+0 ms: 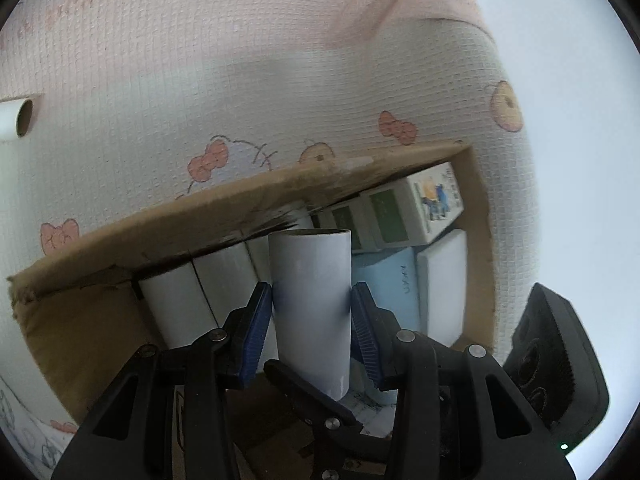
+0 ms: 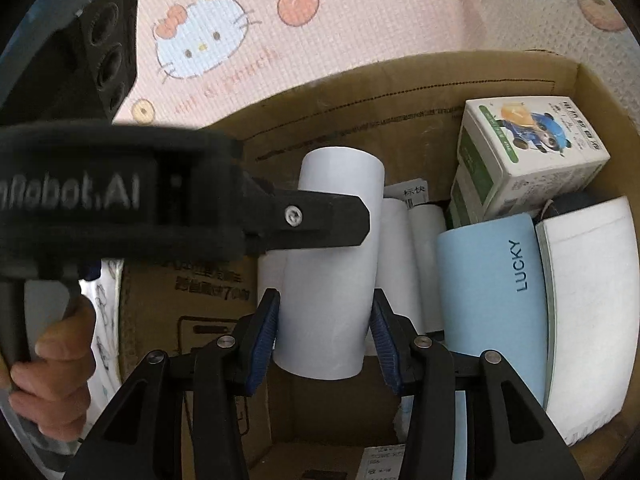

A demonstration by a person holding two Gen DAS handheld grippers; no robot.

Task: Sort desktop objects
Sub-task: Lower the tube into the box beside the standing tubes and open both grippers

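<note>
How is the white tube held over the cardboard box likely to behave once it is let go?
The white tube shows a hollow open end, so it is probably light and crushable. Being round and smooth, it would likely roll or tip against the rolls in the cardboard box.

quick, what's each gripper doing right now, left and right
Left gripper: shut on the white tube, held over the cardboard box.
Right gripper: open, pads flanking the same tube, apparently not clamping.

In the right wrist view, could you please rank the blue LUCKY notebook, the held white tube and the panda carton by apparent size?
1. Blue LUCKY notebook
2. Held white tube, though nearness may inflate it
3. Panda carton
</note>
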